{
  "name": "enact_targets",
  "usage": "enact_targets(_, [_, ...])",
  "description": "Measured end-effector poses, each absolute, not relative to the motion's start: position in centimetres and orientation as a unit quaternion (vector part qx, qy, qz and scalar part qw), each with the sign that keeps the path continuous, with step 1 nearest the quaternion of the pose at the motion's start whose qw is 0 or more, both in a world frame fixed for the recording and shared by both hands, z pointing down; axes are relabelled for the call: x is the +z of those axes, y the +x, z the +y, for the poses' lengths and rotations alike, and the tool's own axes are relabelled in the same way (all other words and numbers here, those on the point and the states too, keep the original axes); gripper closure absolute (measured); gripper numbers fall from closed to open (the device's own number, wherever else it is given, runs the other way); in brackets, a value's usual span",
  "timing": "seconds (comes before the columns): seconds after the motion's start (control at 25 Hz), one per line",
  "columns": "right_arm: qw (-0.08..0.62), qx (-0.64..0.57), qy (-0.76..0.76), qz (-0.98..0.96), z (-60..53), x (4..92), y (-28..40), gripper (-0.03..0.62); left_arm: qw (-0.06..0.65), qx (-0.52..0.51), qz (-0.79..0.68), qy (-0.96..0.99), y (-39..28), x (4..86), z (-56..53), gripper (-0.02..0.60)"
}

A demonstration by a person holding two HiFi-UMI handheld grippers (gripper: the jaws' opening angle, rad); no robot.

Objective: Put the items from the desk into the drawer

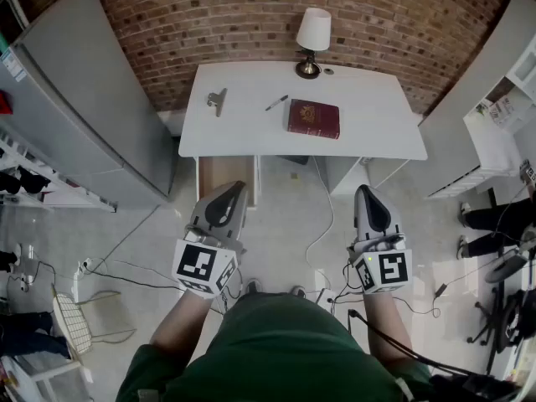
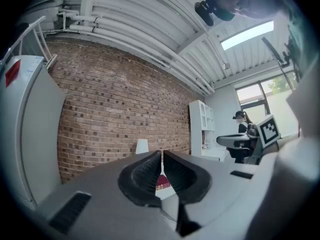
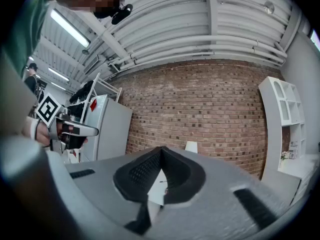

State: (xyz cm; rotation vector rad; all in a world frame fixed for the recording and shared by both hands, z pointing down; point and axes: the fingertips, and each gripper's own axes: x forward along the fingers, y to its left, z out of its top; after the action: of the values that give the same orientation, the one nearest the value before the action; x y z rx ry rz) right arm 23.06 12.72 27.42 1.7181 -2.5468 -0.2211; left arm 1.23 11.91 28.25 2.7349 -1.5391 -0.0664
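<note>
On the white desk (image 1: pixel 368 132) lie a dark red book (image 1: pixel 314 118), a pen (image 1: pixel 276 103) and a metal clip (image 1: pixel 217 100). Under the desk's left end a drawer (image 1: pixel 226 174) stands pulled out, showing its wooden bottom. My left gripper (image 1: pixel 230 193) and right gripper (image 1: pixel 366 193) are held over the floor, short of the desk. Both are shut with nothing between the jaws. In the left gripper view the left gripper (image 2: pixel 161 154) points at the brick wall, with a sliver of the red book (image 2: pixel 162 182) below its tips. The right gripper (image 3: pixel 161 150) faces the same wall.
A lamp (image 1: pixel 313 36) with a white shade stands at the desk's back edge, a small round object (image 1: pixel 328 71) beside it. Grey cabinets (image 1: pixel 84 107) flank the desk on the left, white shelving (image 1: pixel 494 132) on the right. Cables (image 1: pixel 322 233) trail across the floor.
</note>
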Motion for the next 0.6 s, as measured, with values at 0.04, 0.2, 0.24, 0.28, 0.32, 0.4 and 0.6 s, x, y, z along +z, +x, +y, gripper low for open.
enact_targets(0.04, [0.033,-0.072,0.559,-0.826,12.6,27.5,22.8,0.594,0.002,-0.022,-0.490,0.872,1.0,28.3,11.8,0.569])
enact_targets(0.2, [0.021,-0.069,0.559,-0.826,12.7,27.3,21.6,0.594,0.002,-0.024,-0.487,0.873,-0.5,28.3,11.6,0.569])
enact_targets(0.24, [0.010,-0.066,0.558,-0.827,12.7,27.1,21.3,0.594,0.001,-0.024,-0.486,0.874,-0.9,28.3,11.5,0.569])
enact_targets(0.28, [0.000,-0.062,0.557,-0.828,12.7,27.0,20.9,0.592,0.000,-0.025,-0.485,0.874,-1.3,28.4,11.5,0.569])
enact_targets(0.32, [-0.005,-0.057,0.558,-0.828,12.6,27.0,20.7,0.592,0.000,-0.026,-0.483,0.875,-1.6,28.5,11.4,0.569])
enact_targets(0.4, [0.001,-0.049,0.566,-0.823,12.3,27.4,20.3,0.592,0.003,-0.028,-0.476,0.879,-2.3,28.9,11.2,0.569])
enact_targets(0.6, [0.018,-0.038,0.580,-0.813,11.7,28.2,19.0,0.592,0.021,-0.027,-0.458,0.888,-3.4,30.6,10.2,0.569])
